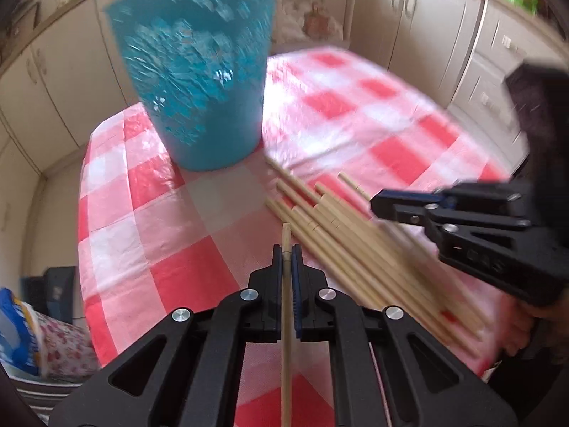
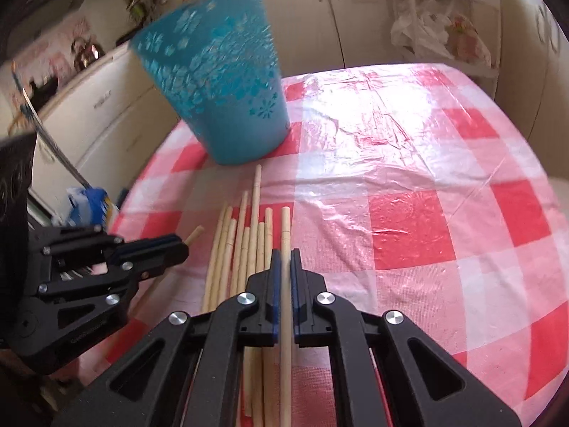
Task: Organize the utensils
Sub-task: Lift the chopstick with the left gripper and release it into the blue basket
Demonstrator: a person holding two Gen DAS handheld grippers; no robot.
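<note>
A: What surrounds the tabletop (image 2: pixel 409 213)?
B: Cream cabinet doors (image 1: pixel 419 17) line the far wall and both sides.
A: Any open shelving?
B: A white shelf unit (image 1: pixel 316 10) at the far side, holding plastic bags. Daylight glares off the checked plastic cover.

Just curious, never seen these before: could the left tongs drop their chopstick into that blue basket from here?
Probably yes. The left tongs, shut on a chopstick, face the blue basket across bare checkered tablecloth; they'd need lifting above its rim.

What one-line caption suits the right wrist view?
Right gripper clamps one chopstick beside the pile, blue basket beyond.
</note>
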